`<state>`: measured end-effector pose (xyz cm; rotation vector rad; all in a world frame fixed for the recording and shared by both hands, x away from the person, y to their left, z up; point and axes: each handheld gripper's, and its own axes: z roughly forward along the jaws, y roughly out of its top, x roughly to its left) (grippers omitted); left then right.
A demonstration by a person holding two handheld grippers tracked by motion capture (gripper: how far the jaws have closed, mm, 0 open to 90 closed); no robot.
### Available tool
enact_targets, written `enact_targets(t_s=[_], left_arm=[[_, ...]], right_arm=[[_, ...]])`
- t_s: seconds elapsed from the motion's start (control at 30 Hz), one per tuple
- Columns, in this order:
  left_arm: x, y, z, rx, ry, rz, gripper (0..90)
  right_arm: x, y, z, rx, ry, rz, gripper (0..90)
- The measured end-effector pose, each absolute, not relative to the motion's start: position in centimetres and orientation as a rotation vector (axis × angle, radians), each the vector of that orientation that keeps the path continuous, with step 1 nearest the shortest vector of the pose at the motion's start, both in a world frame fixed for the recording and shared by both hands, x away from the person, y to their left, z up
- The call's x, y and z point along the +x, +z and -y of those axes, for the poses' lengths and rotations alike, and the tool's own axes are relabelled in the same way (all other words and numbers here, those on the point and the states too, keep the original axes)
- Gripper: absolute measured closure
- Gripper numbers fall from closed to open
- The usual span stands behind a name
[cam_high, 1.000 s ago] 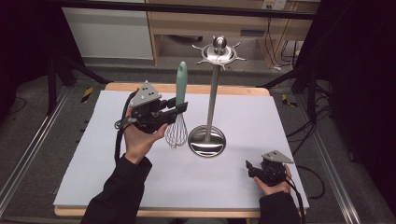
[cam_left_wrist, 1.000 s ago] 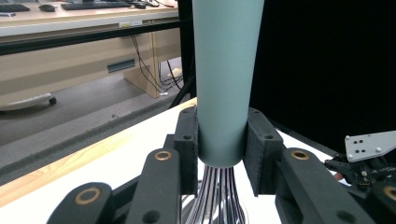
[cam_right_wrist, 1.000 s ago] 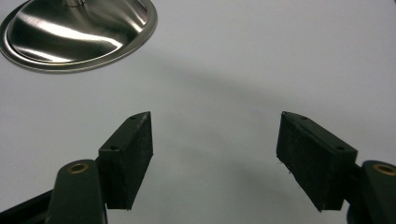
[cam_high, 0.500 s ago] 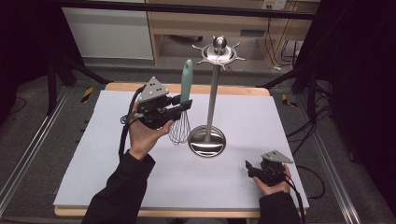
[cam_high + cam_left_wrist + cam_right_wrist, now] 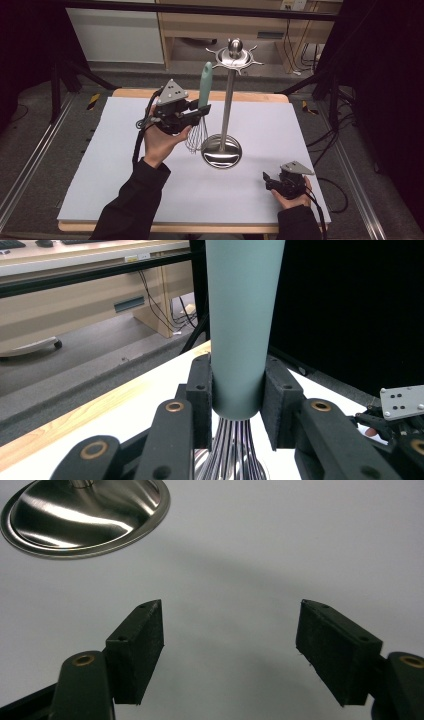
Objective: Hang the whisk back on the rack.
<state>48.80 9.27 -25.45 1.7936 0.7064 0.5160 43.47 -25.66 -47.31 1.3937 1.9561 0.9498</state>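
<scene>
The left tongs (image 5: 200, 111) pinch a whisk with a pale green tapered handle and thin steel wire loops (image 5: 204, 90), holding it upright above the white tabletop (image 5: 100, 165), handle up and wires hanging below the jaws. In the left gripper view the two black pads (image 5: 201, 395) press on either side of the handle's lower end, just above where the wires fan out beneath them. Just beside these tongs, on the side away from the holding hand, stands a polished steel utensil stand with a round dished base, a slim pole and a hooked crown with a ball on top (image 5: 227, 100); the whisk's wire loops hang close to its pole and base, and whether they touch cannot be told.

The right tongs (image 5: 268, 181) rest low at the near edge of the tabletop, well apart from the whisk. Their jaws are spread with nothing between them, bare white surface showing in the gap, and the stand's shiny base lies ahead of them.
</scene>
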Motion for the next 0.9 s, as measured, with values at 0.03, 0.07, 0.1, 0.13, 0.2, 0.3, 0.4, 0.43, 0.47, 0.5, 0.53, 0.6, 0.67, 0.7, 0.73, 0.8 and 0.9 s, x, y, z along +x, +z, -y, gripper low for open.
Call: enact_targets(t_s=[0.03,0.07,0.1,0.13,0.2,0.3,0.4,0.43,0.47,0.5,0.53,0.6,0.67,0.7,0.73,0.8,0.9], left_arm=[[48.9,-25.4,-9.1,1.794,0.514,-0.709,68.5],[48.9,-25.4,-9.1,1.794,0.514,-0.709,68.6],[49.0,-25.4,-9.1,1.794,0.515,-0.709,68.6],[49.0,-25.5,-9.0,1.796,0.513,-0.709,68.6],[49.1,-25.5,-8.9,1.798,0.514,-0.713,68.6],[49.4,-25.5,-8.6,1.804,0.511,-0.717,68.6],[49.5,-25.5,-8.6,1.807,0.513,-0.717,68.6],[49.6,-25.5,-8.5,1.808,0.512,-0.718,68.6],[49.6,-25.5,-8.4,1.808,0.511,-0.718,68.6],[49.7,-25.4,-8.4,1.809,0.513,-0.72,68.6],[49.7,-25.4,-8.4,1.809,0.513,-0.72,68.6],[49.8,-25.4,-8.3,1.811,0.512,-0.722,68.6],[49.9,-25.4,-8.2,1.814,0.514,-0.721,68.6],[49.9,-25.4,-8.1,1.812,0.513,-0.724,68.6],[50.0,-25.4,-8.1,1.811,0.512,-0.724,68.6],[50.2,-25.4,-8.0,1.816,0.512,-0.725,68.6],[50.3,-25.5,-7.8,1.818,0.51,-0.729,68.6]], right_arm=[[43.5,-47.3,25.7,1.395,0.95,-1.955,27.4],[43.5,-47.3,25.7,1.395,0.95,-1.955,27.4],[43.5,-47.3,25.7,1.395,0.95,-1.955,27.4],[43.5,-47.3,25.7,1.395,0.95,-1.955,27.4],[43.5,-47.3,25.7,1.394,0.951,-1.956,27.4],[43.5,-47.3,25.7,1.393,0.951,-1.958,27.5],[43.5,-47.3,25.7,1.396,0.951,-1.956,27.5],[43.5,-47.3,25.7,1.397,0.951,-1.956,27.4],[43.5,-47.3,25.7,1.394,0.953,-1.957,27.5],[43.5,-47.3,25.7,1.394,0.952,-1.957,27.5],[43.5,-47.3,25.7,1.394,0.952,-1.957,27.5],[43.5,-47.3,25.7,1.395,0.953,-1.957,27.5],[43.4,-47.3,25.7,1.401,0.956,-1.956,27.6],[43.4,-47.3,25.7,1.401,0.956,-1.956,27.6],[43.4,-47.2,25.7,1.399,0.956,-1.955,27.5],[43.4,-47.2,25.7,1.398,0.954,-1.954,27.5],[43.4,-47.2,25.7,1.399,0.956,-1.953,27.6]])
